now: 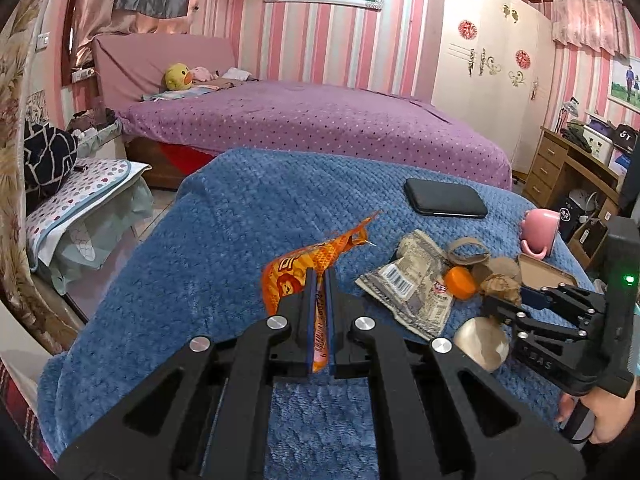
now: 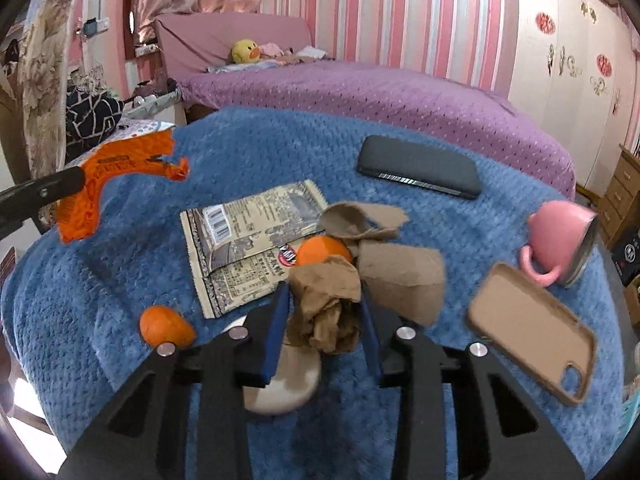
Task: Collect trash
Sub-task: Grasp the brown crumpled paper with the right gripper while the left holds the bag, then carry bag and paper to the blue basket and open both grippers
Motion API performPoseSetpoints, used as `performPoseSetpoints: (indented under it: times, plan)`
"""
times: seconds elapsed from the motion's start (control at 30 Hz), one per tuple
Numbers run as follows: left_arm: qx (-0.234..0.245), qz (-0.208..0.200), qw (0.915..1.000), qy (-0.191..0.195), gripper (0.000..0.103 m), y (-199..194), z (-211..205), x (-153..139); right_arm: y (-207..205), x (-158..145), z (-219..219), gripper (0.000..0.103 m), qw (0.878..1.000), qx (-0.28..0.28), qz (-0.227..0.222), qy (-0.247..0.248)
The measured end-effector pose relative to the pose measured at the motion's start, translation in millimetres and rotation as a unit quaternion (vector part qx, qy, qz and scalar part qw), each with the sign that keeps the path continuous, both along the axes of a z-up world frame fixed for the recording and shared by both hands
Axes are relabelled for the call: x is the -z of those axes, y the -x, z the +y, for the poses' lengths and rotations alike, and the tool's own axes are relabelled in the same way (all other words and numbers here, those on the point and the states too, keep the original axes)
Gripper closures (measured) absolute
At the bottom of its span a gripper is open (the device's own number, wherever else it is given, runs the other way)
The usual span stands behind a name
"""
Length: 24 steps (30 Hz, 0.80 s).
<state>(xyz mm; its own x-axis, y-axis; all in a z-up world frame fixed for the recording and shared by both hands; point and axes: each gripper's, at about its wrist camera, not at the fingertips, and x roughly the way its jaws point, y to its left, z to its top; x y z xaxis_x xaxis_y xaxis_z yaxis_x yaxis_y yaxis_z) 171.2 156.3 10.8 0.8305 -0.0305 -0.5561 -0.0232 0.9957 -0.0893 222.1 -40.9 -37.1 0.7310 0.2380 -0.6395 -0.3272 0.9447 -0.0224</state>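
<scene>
My left gripper [image 1: 319, 276] is shut on an orange snack wrapper [image 1: 304, 268] and holds it above the blue blanket [image 1: 200, 240]; the wrapper also shows at the left of the right wrist view [image 2: 100, 184]. My right gripper [image 2: 324, 300] is shut on a crumpled brown paper ball [image 2: 326, 304], also seen in the left wrist view [image 1: 500, 280]. A flat printed wrapper [image 2: 248, 244] lies on the blanket, with torn cardboard pieces [image 2: 400, 276] and an orange [image 2: 322, 250] beside it. Another orange [image 2: 166, 326] lies at the left.
A black phone [image 2: 420, 168], a tipped pink mug [image 2: 560, 240], a tan phone case [image 2: 532, 332] and a pale smooth stone-like object [image 2: 284, 384] lie on the blanket. A purple bed [image 1: 320, 120] stands behind. A desk [image 1: 568, 168] is at the right.
</scene>
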Motion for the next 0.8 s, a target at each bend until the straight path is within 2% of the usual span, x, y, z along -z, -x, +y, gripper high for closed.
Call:
performPoseSetpoints:
  times: [0.13,0.37,0.8]
  plan:
    - [0.012,-0.007,0.9999,0.004,0.1,8,-15,-7,15,-15,-23,0.069,1.0,0.005,-0.014,-0.007]
    - [0.034,-0.016,0.9991,0.017,0.1,24,-52,-22,37,-35,-83,0.069,0.998,0.048,-0.029,-0.021]
    - [0.075,-0.016,0.9969,0.016,0.1,42,-141,-30,75,-42,-182,0.069,0.993,0.106,-0.038,-0.024]
